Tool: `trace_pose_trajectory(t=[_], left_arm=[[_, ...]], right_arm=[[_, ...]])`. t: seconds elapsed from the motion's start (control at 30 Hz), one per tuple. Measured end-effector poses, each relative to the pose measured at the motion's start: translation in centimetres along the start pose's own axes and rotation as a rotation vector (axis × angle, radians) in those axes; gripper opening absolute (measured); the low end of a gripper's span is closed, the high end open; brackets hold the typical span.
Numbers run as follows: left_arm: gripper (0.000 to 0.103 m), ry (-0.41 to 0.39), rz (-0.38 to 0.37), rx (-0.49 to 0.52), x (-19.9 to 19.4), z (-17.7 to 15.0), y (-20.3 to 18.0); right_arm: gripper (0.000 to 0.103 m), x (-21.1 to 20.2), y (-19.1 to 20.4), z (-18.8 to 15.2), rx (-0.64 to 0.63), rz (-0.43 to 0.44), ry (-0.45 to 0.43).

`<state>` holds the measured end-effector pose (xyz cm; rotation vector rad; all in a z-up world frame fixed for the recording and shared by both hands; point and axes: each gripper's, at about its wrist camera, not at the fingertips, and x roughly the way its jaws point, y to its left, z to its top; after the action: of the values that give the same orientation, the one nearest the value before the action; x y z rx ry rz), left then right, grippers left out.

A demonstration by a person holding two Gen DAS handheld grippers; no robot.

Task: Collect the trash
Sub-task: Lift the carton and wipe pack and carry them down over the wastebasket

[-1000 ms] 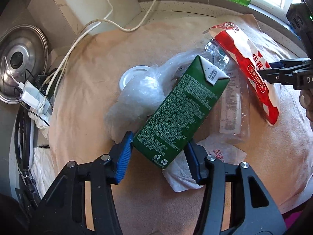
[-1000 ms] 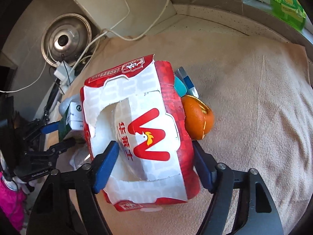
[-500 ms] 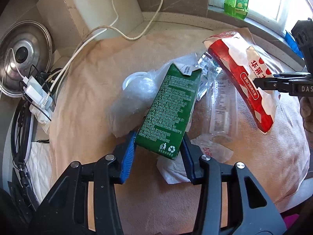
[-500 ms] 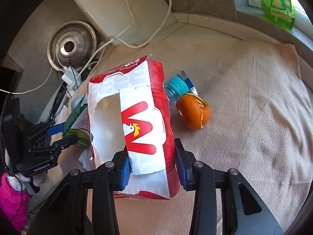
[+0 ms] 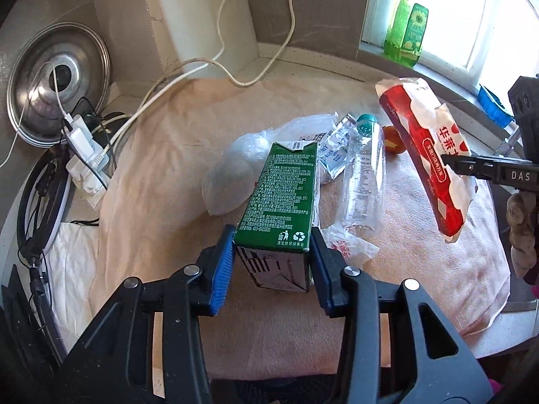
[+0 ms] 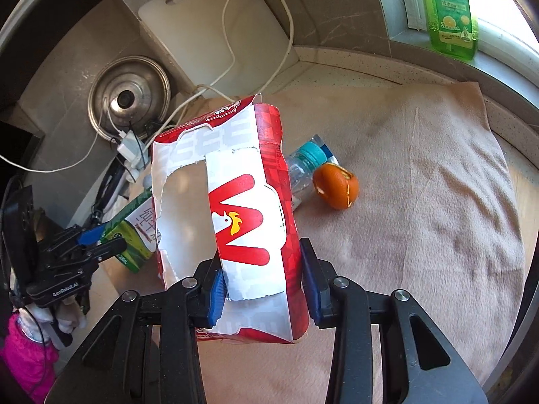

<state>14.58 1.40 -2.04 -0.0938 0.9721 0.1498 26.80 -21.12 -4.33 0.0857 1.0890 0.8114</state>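
A green drink carton (image 5: 283,195) hangs lifted off the beige cloth (image 5: 161,175), its base between the blue pads of my left gripper (image 5: 272,239), whose jaws are closing and pressing on it. My right gripper (image 6: 261,269) is shut on a torn red and white paper box (image 6: 242,215), also held above the cloth. Left on the cloth are a clear plastic bottle (image 5: 363,175) with a teal cap, an orange peel (image 6: 337,187), a crumpled clear bag (image 5: 235,165), a silver sachet (image 5: 333,155) and a white wrapper (image 5: 350,247).
A steel pot lid (image 5: 57,80) and a power strip with cables (image 5: 84,155) sit at the left. A white cutting board (image 6: 215,33) leans in the back corner. A green detergent bottle (image 6: 451,10) stands on the window sill. A gloved hand (image 5: 522,229) holds the right gripper.
Both grippers rose with their loads. The left jaws narrowed onto the carton, which swung more upright. The right jaws squeezed the red box, and the peel and bottle cap came into view.
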Motion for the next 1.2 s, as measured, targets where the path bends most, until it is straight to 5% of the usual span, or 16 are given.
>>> trace_pose_trajectory(t=[0.57,1.2], left_arm=[[0.042,-0.069,-0.020,0.007,-6.6,-4.9,1.3],[0.042,0.009,-0.039,-0.052,-8.8,-15.4,3.7]], right_arm=[[0.037,-2.7,4.6,-5.2,0.026,0.007,0.005],[0.037,-0.9,10.1,-16.8,-0.009,-0.005,0.179]])
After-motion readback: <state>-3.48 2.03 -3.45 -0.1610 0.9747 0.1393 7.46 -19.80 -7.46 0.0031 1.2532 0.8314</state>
